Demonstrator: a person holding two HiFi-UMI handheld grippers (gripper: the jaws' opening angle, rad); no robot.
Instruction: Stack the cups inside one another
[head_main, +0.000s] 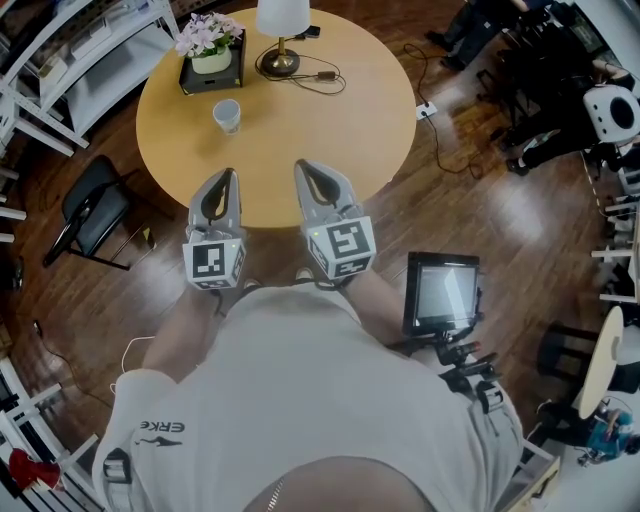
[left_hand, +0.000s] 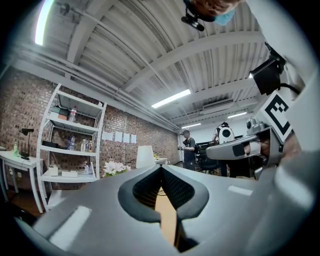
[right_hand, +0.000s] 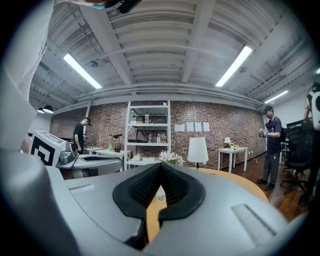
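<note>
cup (head_main: 227, 116) — whitish, upright, mouth up | on round table (head_main: 330, 130) — near flower box (head_main: 212, 62)

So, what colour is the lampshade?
The lampshade is white, clearest in the right gripper view.

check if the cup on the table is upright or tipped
Upright: in the head view the cup stands on the table with its wide rim on top.

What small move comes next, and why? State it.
Probably open the left gripper and ease it forward toward the cup. Its fingers are shut and empty, it hovers at the near edge of the table, and the cup stands straight ahead of it.
</note>
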